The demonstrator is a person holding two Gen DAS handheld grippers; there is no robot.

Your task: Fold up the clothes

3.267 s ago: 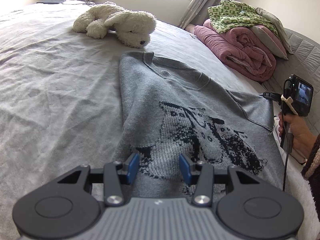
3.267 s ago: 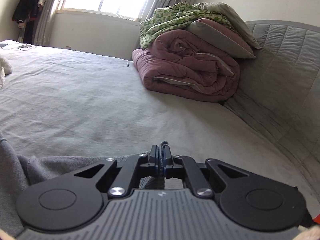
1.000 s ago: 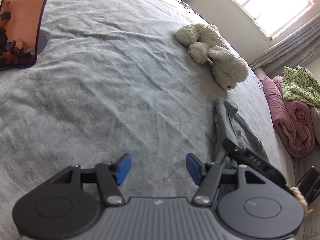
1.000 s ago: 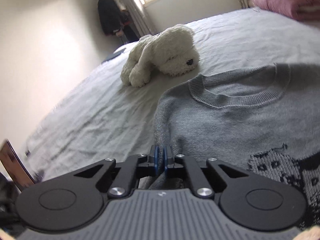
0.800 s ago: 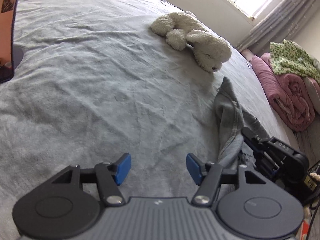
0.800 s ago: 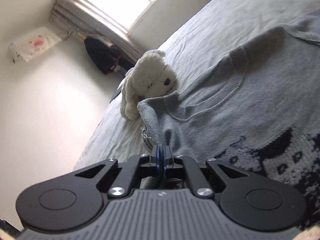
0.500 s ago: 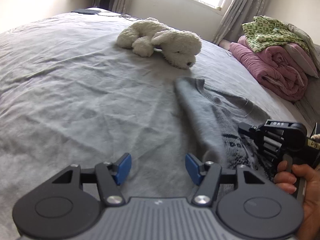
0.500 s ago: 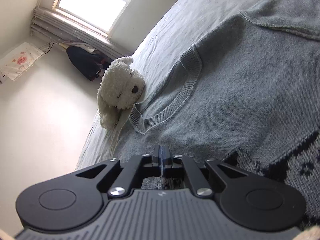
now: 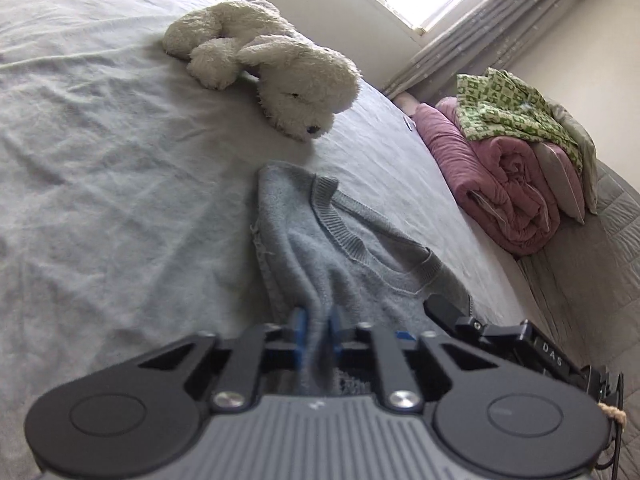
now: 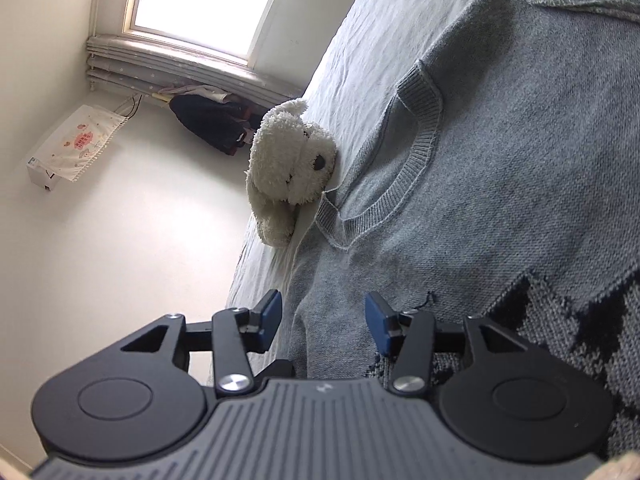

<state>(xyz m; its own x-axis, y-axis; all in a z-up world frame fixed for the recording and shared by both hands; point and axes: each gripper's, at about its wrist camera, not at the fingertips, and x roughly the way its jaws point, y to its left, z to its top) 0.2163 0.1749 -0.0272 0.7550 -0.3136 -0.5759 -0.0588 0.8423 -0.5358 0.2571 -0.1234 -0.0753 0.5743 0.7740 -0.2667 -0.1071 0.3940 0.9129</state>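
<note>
L gripper [image 9: 316,336]: jaws closing, blue pads pinching a raised fold of the grey sweater [image 9: 340,248] between them. No containers in view; everything lies loose on the bed [image 9: 100,168]. Left of the L gripper: bare grey sheet only. Ahead of it: 1 sweater, ribbed neckline facing away from the fingers. Further ahead, just past the collar: 1 white plush dog [image 9: 272,68]. Ahead and to the right: 1 pink rolled duvet [image 9: 504,176] w/ 1 green-patterned blanket [image 9: 512,108] on top, near the headboard. Right, just beside the L gripper: R gripper [image 10: 324,320], jaws opening, pads apart; sweater edge sits between them, not pressed. 2 grippers total. Window [image 10: 208,4] beyond, far ahead.
</note>
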